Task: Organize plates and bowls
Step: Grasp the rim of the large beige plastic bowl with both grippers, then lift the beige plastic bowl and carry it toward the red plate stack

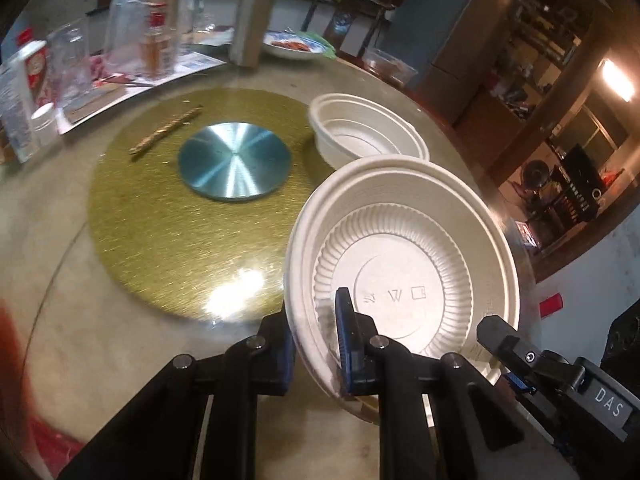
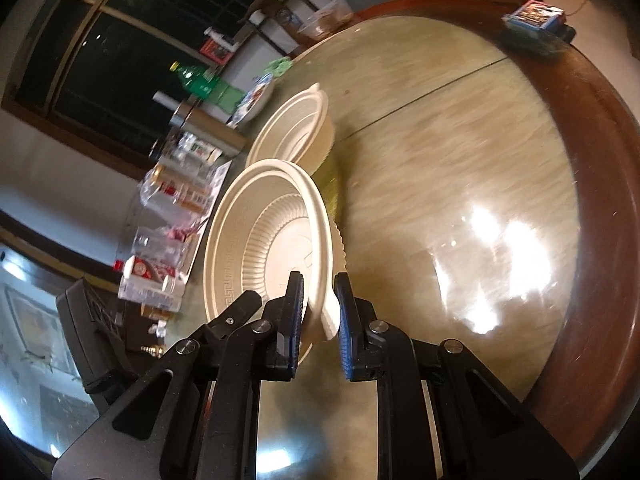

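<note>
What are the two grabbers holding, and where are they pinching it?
Both hold the same white ribbed bowl. The left gripper pinches its near rim; the right gripper pinches the rim on the other side.

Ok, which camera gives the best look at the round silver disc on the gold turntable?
The left wrist view: the silver disc lies fully visible, flat at the centre of the gold turntable. The right wrist view shows none of it, only a gold sliver behind the held bowl.
</note>
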A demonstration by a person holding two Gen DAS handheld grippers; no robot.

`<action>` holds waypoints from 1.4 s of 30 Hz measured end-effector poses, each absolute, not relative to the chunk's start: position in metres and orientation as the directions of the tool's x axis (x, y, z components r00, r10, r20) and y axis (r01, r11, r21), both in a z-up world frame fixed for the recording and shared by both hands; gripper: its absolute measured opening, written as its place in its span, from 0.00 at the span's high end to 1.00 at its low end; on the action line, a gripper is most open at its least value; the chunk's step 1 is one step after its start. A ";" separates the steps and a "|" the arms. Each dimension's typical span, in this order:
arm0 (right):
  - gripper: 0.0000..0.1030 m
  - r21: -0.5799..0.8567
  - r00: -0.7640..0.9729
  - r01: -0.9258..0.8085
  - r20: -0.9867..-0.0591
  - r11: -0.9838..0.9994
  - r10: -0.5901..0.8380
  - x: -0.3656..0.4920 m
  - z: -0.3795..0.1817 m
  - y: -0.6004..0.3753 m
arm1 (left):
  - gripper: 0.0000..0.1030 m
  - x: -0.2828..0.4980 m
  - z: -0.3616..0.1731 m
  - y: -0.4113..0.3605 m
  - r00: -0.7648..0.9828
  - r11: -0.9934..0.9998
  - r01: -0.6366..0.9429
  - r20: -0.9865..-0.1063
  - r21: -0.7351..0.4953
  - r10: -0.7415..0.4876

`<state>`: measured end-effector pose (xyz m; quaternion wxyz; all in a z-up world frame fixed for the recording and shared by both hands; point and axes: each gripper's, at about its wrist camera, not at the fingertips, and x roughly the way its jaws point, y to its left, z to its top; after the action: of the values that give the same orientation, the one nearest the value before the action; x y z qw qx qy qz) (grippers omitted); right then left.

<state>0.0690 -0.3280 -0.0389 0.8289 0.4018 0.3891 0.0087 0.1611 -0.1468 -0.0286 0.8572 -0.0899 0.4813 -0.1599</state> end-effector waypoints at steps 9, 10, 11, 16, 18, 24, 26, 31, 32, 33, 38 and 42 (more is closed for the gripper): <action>0.85 0.664 0.688 0.245 -0.632 0.706 0.356 0.064 -0.036 -0.294 | 0.84 0.145 -0.026 -0.114 0.519 0.941 0.154 -0.786 -0.302 -0.337; 0.85 0.663 0.688 0.241 -0.632 0.709 0.357 0.064 -0.034 -0.291 | 0.84 0.143 -0.026 -0.113 0.523 0.942 0.153 -0.784 -0.299 -0.334; 0.85 0.660 0.687 0.237 -0.633 0.712 0.357 0.063 -0.034 -0.289 | 0.84 0.142 -0.025 -0.111 0.526 0.942 0.151 -0.782 -0.300 -0.334; 0.85 0.654 0.683 0.218 -0.633 0.725 0.366 0.059 -0.032 -0.278 | 0.84 0.134 -0.024 -0.098 0.542 0.943 0.144 -0.774 -0.299 -0.328; 0.85 0.653 0.680 0.209 -0.632 0.728 0.372 0.058 -0.031 -0.274 | 0.84 0.131 -0.022 -0.094 0.548 0.944 0.138 -0.770 -0.301 -0.326; 0.85 0.644 0.673 0.172 -0.629 0.745 0.388 0.060 -0.028 -0.255 | 0.84 0.122 -0.020 -0.074 0.572 0.946 0.112 -0.759 -0.304 -0.312; 0.85 0.643 0.669 0.162 -0.629 0.748 0.396 0.061 -0.028 -0.249 | 0.84 0.121 -0.020 -0.067 0.577 0.947 0.102 -0.757 -0.305 -0.306; 0.85 0.642 0.662 0.145 -0.629 0.753 0.408 0.061 -0.029 -0.238 | 0.84 0.115 -0.019 -0.058 0.589 0.947 0.093 -0.750 -0.306 -0.301; 0.85 0.642 0.662 0.142 -0.628 0.753 0.410 0.060 -0.029 -0.236 | 0.84 0.114 -0.018 -0.056 0.593 0.948 0.093 -0.748 -0.306 -0.299; 0.85 0.644 0.662 0.137 -0.625 0.753 0.414 0.059 -0.028 -0.235 | 0.84 0.113 -0.017 -0.054 0.598 0.948 0.092 -0.744 -0.306 -0.298; 0.85 0.644 0.663 0.112 -0.616 0.757 0.426 0.056 -0.023 -0.227 | 0.84 0.109 -0.011 -0.047 0.620 0.950 0.087 -0.731 -0.299 -0.286; 0.85 0.643 0.666 0.096 -0.609 0.760 0.430 0.055 -0.018 -0.219 | 0.84 0.105 -0.005 -0.041 0.640 0.951 0.085 -0.716 -0.296 -0.279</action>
<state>0.0551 -0.2192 -0.0176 0.8503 0.3320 0.3964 0.0983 0.1047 -0.0411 -0.0051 0.8979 -0.1182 0.4118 -0.1015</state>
